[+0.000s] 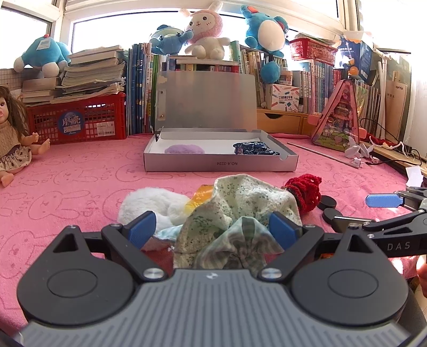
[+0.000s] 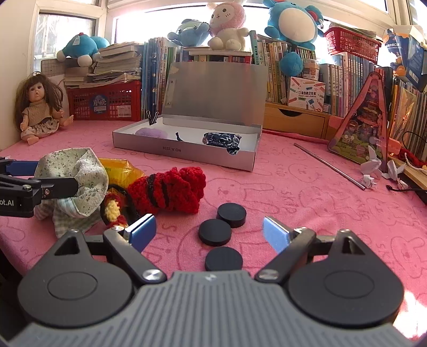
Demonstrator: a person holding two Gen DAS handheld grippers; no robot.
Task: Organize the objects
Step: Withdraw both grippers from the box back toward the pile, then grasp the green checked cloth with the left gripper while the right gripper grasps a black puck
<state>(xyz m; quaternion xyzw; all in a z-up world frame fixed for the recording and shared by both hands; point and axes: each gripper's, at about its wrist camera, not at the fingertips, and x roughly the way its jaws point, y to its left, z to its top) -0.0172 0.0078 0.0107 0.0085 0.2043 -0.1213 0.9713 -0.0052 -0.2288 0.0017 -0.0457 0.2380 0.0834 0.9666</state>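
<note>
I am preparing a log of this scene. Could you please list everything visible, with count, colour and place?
Cloth bundle: one, floral green-white, between left gripper's fingers.
White plush item: one, left of the bundle.
Red knitted item: one, red-black, on the pink cloth.
Discs: three, black, before right gripper.
Box: one, silver, open, centre.
Doll: one, far left.
Plush toys: four, atop books.
Left gripper: around the bundle.
Right gripper: open.

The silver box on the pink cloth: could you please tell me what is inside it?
Inside the silver box lie a purple fuzzy item, a dark patterned pouch and a small dark object; the front wall hides anything behind it.
</note>
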